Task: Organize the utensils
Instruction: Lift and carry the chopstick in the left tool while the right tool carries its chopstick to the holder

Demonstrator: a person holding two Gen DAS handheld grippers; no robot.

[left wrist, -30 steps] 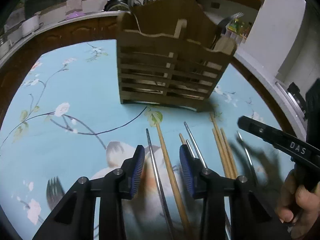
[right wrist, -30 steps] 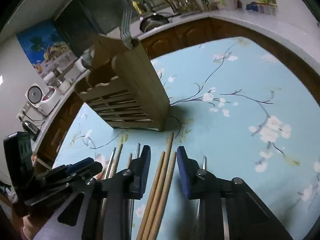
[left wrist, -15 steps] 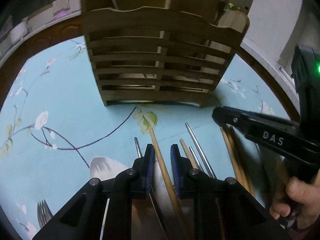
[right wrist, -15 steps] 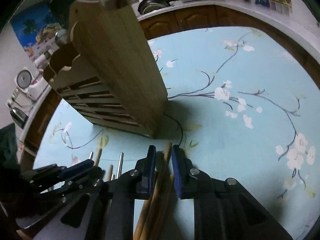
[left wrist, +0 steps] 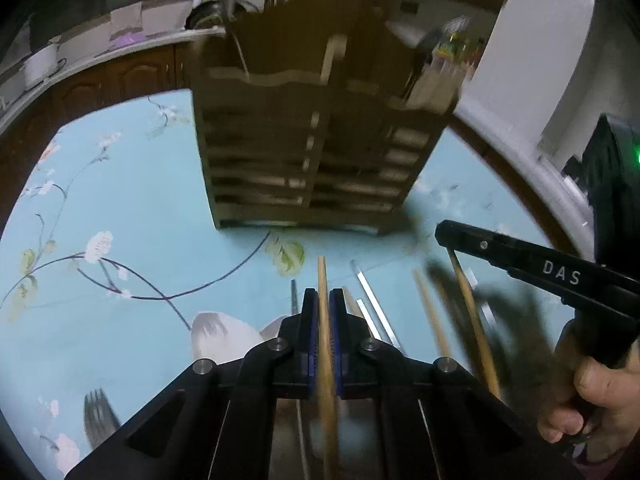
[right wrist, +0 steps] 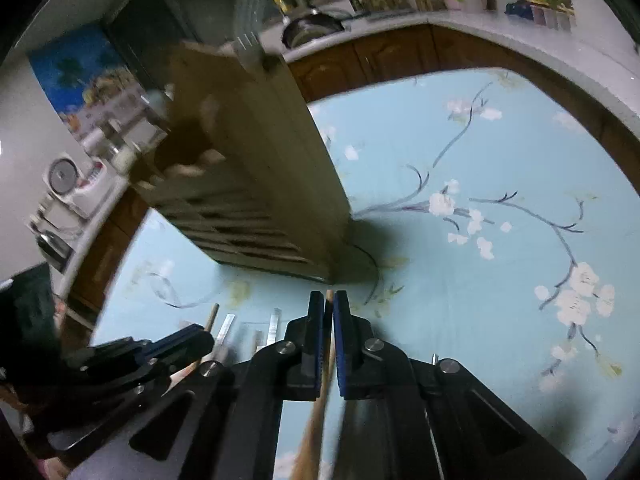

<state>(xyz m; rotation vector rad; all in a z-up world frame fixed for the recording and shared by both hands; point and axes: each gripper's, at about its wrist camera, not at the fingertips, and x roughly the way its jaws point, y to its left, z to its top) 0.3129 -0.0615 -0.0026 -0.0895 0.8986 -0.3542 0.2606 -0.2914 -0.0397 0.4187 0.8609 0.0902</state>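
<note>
A slatted wooden utensil holder (left wrist: 316, 152) stands on the blue flowered tablecloth (left wrist: 120, 208); it also shows in the right wrist view (right wrist: 256, 184) with a fork (right wrist: 248, 50) standing in it. My left gripper (left wrist: 324, 300) is shut on a wooden chopstick (left wrist: 322, 280) in front of the holder. My right gripper (right wrist: 328, 304) is shut on another wooden chopstick (right wrist: 329, 298); it appears at the right of the left wrist view (left wrist: 444, 236) holding that chopstick (left wrist: 472, 312). More wooden chopsticks (left wrist: 430, 312) and metal chopsticks (left wrist: 372, 300) lie on the cloth.
A printed fork pattern (left wrist: 98, 416) shows on the cloth at the lower left. A kitchen counter (right wrist: 480, 20) with pots and bottles curves behind the table. A rice cooker (right wrist: 72, 184) stands at the left in the right wrist view.
Both grippers closed from open onto one wooden chopstick each and have lifted back from the holder, carrying the chopsticks up off the cloth.
</note>
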